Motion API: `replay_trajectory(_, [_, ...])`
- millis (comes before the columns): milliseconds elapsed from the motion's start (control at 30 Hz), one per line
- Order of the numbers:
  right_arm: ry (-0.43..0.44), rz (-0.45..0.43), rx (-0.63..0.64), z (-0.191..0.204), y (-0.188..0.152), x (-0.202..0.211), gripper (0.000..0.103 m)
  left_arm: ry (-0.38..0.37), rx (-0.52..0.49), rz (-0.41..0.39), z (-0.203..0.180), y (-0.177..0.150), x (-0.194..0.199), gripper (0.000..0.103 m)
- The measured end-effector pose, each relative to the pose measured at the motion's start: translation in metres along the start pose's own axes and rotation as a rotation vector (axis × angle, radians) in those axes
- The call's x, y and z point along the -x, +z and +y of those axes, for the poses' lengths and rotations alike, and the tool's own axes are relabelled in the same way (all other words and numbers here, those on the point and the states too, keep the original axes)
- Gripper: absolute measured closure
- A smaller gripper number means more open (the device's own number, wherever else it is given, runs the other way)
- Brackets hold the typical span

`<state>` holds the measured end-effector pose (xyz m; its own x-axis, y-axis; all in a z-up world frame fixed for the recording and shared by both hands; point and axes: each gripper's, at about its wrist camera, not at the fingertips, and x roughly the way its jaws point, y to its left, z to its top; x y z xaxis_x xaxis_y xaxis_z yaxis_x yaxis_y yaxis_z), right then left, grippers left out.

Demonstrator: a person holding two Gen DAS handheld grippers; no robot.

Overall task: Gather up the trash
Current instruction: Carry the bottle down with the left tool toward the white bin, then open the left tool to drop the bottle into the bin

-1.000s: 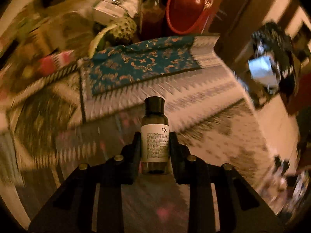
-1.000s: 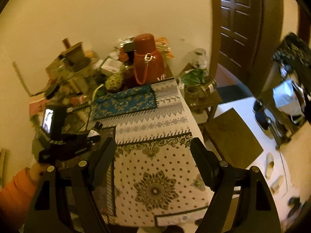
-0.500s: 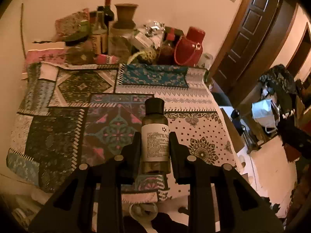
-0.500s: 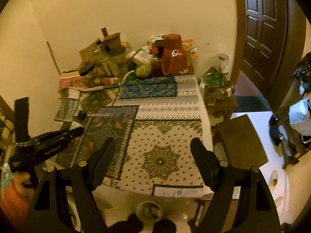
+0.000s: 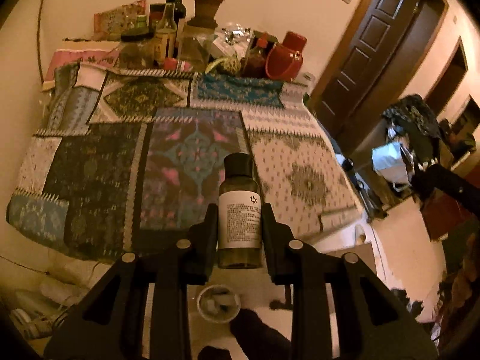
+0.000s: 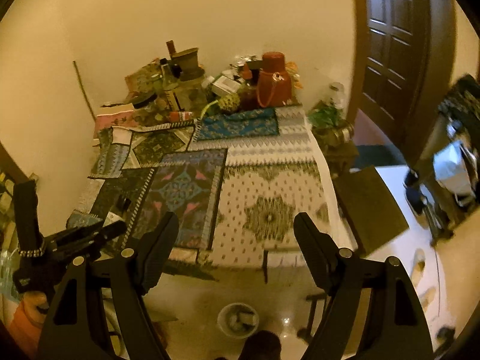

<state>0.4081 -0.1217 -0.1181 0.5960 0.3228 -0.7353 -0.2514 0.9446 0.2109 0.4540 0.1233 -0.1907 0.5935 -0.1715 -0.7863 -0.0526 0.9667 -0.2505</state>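
My left gripper [image 5: 239, 225] is shut on a small dark bottle [image 5: 239, 210] with a black cap and a white printed label. It holds the bottle upright in the air, past the table's near edge. A small round bin [image 5: 218, 302] with scraps in it stands on the floor below the bottle. The bin also shows in the right wrist view [image 6: 238, 319]. My right gripper [image 6: 235, 234] is open and empty, high above the table's near edge. The left gripper [image 6: 90, 237] shows at the left of the right wrist view.
A table covered in patterned cloths [image 5: 186, 156] fills the middle. Bottles, jars and a red jug [image 5: 285, 57] crowd its far edge by the wall. A brown door [image 6: 396, 60] stands at the right. A dark stool [image 6: 372, 207] sits right of the table.
Both grippers have pulled back and up from the table. The left one carries the bottle from over the cloth to above the floor bin. The right gripper stays open.
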Motion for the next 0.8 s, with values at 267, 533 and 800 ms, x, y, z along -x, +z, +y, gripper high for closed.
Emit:
replay_trajectory(267, [-0.033,0.052,-0.082,0.019,-0.070,0.013,0.027,-0.043,-0.058,0.101,0.012,-0.073,0.011,0.076])
replay_trajectory(533, [-0.091,0.098,-0.115,0.013,-0.107,0.029,0.027,-0.112,-0.104,0.287,-0.007,-0.132,-0.022,0.076])
replay_trajectory(800, [-0.064,0.103,-0.115,-0.004,-0.114,0.035,0.027,-0.098,-0.097,0.412,-0.028,-0.155,-0.059,0.063])
